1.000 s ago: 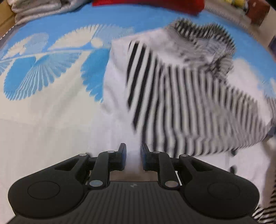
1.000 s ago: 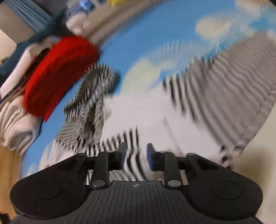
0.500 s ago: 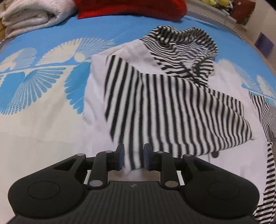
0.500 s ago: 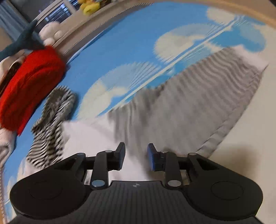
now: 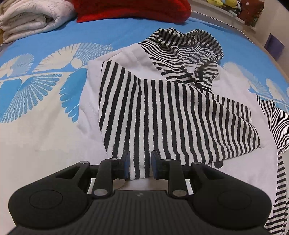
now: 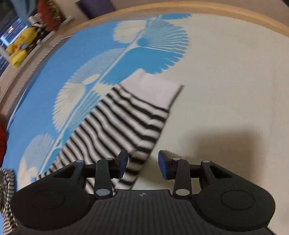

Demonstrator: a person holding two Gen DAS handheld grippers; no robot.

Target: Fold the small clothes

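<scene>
A small white hoodie with black-striped hood and sleeves [image 5: 162, 108] lies flat on the blue-and-cream bedsheet. One striped sleeve is folded across its white body. My left gripper [image 5: 138, 167] is open, with the cuff end of that folded sleeve lying between its fingers. In the right wrist view the other striped sleeve [image 6: 122, 126] lies stretched out, ending in a white cuff [image 6: 155, 88]. My right gripper [image 6: 142, 166] is open above that sleeve's lower edge, its left finger over the stripes.
A red knit garment [image 5: 130, 9] and a folded white blanket [image 5: 34, 16] lie at the far edge of the bed. A wooden bed frame [image 6: 234, 16] runs along the far side. A yellow plush toy [image 6: 19, 48] sits beyond it.
My left gripper's jaws have widened, letting go of the folded sleeve's cuff. My right gripper has swung right, away from the hood and red garment, along the outstretched sleeve, and opened wider.
</scene>
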